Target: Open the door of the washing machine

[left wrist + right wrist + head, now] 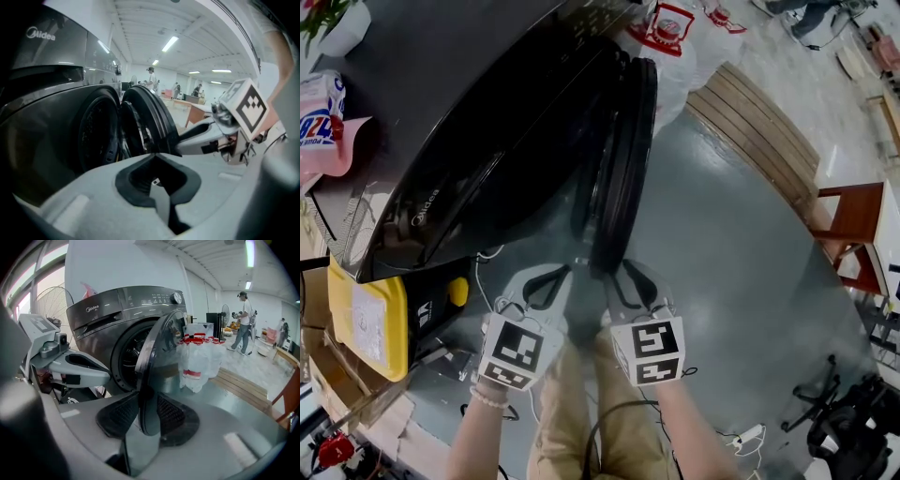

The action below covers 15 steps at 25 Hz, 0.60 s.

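Washing machine door [628, 159] — dark, round, ajar — clamped in right gripper [615, 270] jaws; left gripper [569, 272] jaws together.

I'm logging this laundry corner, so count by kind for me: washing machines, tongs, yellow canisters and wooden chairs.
Washing machine: 1
Tongs: 2 (left tongs; right tongs, clamped on the door)
Yellow canister: 1
Wooden chair: 1
Total: 5

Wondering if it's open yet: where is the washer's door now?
In the head view the door stands ajar at centre, swung out from the washer on its left. Its lower edge is clamped between the right gripper's jaws.
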Motion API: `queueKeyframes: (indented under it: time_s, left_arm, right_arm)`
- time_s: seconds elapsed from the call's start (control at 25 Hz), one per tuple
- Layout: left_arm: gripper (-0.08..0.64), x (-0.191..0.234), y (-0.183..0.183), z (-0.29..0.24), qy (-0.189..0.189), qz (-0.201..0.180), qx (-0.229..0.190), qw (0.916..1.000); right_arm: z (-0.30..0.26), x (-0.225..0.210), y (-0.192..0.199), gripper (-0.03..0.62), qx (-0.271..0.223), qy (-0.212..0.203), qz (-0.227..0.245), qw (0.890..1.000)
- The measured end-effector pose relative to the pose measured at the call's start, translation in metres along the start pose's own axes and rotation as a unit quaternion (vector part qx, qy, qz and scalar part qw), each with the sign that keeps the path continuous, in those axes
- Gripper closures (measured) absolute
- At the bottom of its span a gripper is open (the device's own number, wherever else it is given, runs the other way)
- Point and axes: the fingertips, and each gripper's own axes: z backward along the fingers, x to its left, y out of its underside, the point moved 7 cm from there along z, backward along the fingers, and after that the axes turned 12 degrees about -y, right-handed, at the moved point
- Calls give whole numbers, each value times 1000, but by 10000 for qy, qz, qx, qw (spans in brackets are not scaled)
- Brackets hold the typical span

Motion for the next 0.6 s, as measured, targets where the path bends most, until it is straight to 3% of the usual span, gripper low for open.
queueKeyframes:
  time_s: [0.36,0.6]
  left_arm:
    - [566,7,-9,-1,-17,-81,-42,10000]
    - [566,3,-12,-4,-1,-107,-52,9999]
  right_arm:
    - [23,-20,8,489,68,402,-141,9991]
    - [53,-51,19,529,-148,984,-433,9941]
